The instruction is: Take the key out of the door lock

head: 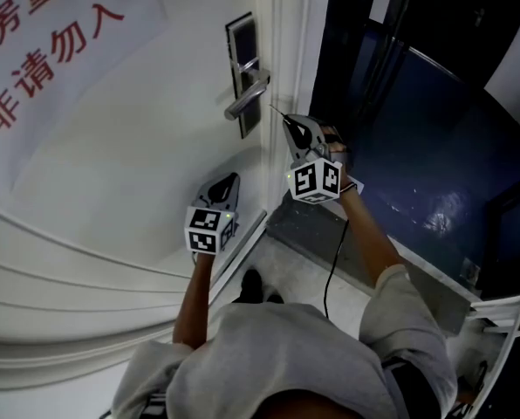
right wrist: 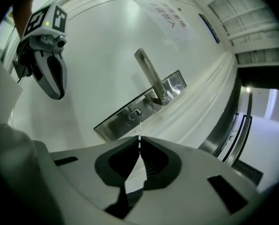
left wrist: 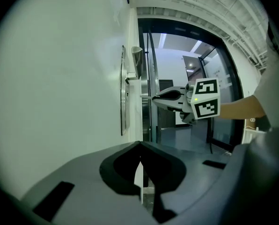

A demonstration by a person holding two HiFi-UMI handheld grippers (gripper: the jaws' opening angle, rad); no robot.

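Key (right wrist: 140, 130) looks clear of the keyhole (right wrist: 137, 112), tip just short of it, pinched edge-on in the right claw (right wrist: 139, 147). Extraction seems nearly done. Next: draw straight back from the lock plate (right wrist: 113, 121). Left claw (left wrist: 140, 146) closed, empty, near the door.

Head view steeply down onto door (head: 129, 173); gripper views close beside it, lock plate (right wrist: 130, 115) in both.
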